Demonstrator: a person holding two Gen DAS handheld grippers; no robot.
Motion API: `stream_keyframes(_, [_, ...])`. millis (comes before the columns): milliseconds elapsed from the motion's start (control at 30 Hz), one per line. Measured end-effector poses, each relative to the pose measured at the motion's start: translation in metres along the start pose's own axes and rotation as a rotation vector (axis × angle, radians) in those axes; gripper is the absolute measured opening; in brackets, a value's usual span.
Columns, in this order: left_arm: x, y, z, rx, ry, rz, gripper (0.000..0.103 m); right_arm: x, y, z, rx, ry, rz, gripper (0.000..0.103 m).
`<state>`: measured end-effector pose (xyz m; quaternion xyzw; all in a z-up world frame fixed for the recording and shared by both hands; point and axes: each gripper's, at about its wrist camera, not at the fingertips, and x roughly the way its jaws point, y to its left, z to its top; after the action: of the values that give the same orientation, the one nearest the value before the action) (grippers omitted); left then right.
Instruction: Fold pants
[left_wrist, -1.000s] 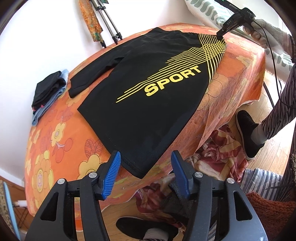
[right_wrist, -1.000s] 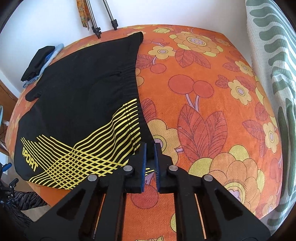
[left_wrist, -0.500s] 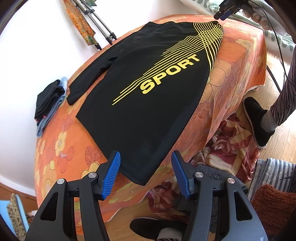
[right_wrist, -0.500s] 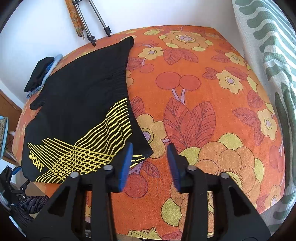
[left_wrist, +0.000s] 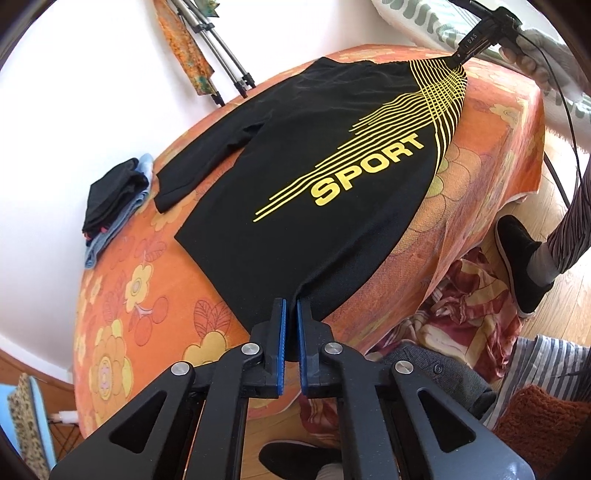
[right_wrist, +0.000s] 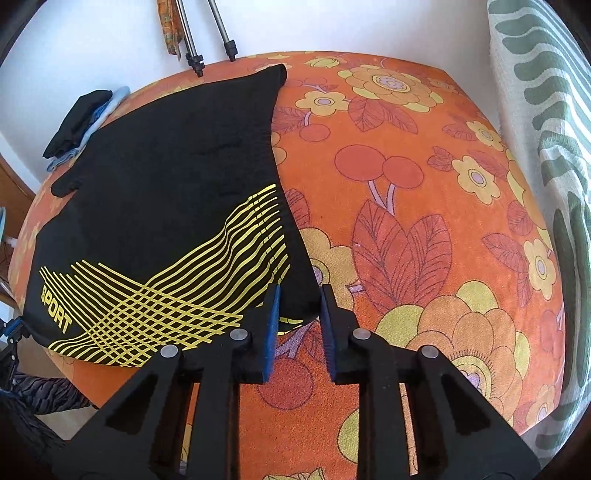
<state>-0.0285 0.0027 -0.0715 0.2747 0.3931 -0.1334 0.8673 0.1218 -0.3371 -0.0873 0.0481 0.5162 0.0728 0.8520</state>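
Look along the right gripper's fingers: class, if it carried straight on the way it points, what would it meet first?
Most likely the waistband corner of the black pants, which already lies between the right gripper fingers as its jaws have just been closing. Directly beneath is the orange flowered cloth. Depth is hard to judge here.
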Motion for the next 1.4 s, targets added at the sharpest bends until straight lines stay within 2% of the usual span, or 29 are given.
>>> stream_keyframes(267, [-0.017,0.027,0.02,-0.106,-0.08,0.02,0.003,-0.038,-0.008,0.009,0.101,-0.109,0.084,0.018])
stream_keyframes(500, [-0.029,0.076,0.054,-0.185,-0.169,0.085,0.002,-0.064,0.001,0.032,0.13,-0.192,0.128,0.018])
stream_keyframes(567, [-0.026,0.09,0.063,-0.205,-0.173,0.06,0.002,-0.065,0.005,0.043,0.122,-0.192,0.139,0.018])
stream_keyframes(667, [-0.022,0.095,0.063,-0.228,-0.171,0.024,0.002,-0.06,0.015,0.051,0.076,-0.186,0.097,0.018])
stream_keyframes(867, [-0.013,0.058,0.037,-0.141,-0.076,-0.075,0.004,-0.044,0.013,0.044,0.058,-0.141,0.065,0.018])
stream_keyframes(900, [-0.012,0.053,0.031,-0.136,-0.054,-0.101,0.008,-0.041,0.011,0.042,0.067,-0.13,0.065,0.018])
stream_keyframes(967, [-0.012,0.04,0.02,-0.106,-0.027,-0.14,0.032,-0.037,0.005,0.04,0.087,-0.114,0.067,0.018])
stream_keyframes(1000, [-0.013,0.032,0.015,-0.076,-0.019,-0.144,0.037,-0.035,0.003,0.04,0.094,-0.109,0.068,0.018])
stream_keyframes(1033, [-0.014,0.023,0.012,-0.042,-0.012,-0.142,0.044,-0.034,0.003,0.04,0.095,-0.107,0.066,0.018])
stream_keyframes(1167, [-0.016,-0.004,0.002,0.083,-0.007,-0.13,0.055,-0.03,0.008,0.039,0.077,-0.099,0.053,0.018])
stream_keyframes(1300, [-0.008,-0.028,-0.001,0.202,-0.019,-0.075,0.056,-0.027,0.008,0.038,0.076,-0.087,0.042,0.018])
stream_keyframes(1400, [0.007,-0.032,-0.003,0.241,-0.002,-0.016,0.056,-0.028,0.004,0.038,0.087,-0.088,0.044,0.018])
